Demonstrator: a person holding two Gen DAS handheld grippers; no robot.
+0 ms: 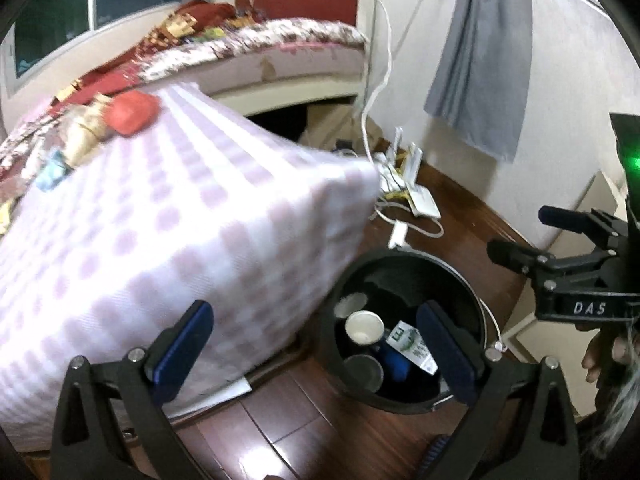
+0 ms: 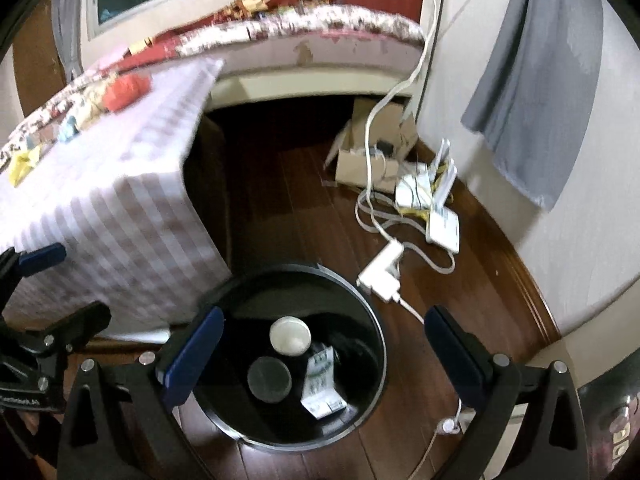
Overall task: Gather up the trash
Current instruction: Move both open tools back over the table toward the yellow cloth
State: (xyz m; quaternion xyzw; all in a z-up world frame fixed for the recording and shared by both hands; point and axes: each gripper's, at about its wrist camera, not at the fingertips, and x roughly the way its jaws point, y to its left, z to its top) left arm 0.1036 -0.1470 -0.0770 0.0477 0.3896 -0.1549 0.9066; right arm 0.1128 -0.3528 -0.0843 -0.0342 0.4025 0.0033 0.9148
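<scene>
Both hand-held grippers spread apart, nothing held: left hand-held gripper (image 1: 316,344), right hand-held gripper (image 2: 324,344). Trash bin (image 2: 372,312) directly below right one. Remaining wrappers (image 1: 86,132) lie far ahead-left on checked surface (image 1: 180,220); one should be pinched squarely before lift.

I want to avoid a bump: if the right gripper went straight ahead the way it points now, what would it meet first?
Probably the round black trash bin: the open right gripper points down into its mouth, toward the white paper cup and printed carton inside. Depth is unclear.
</scene>
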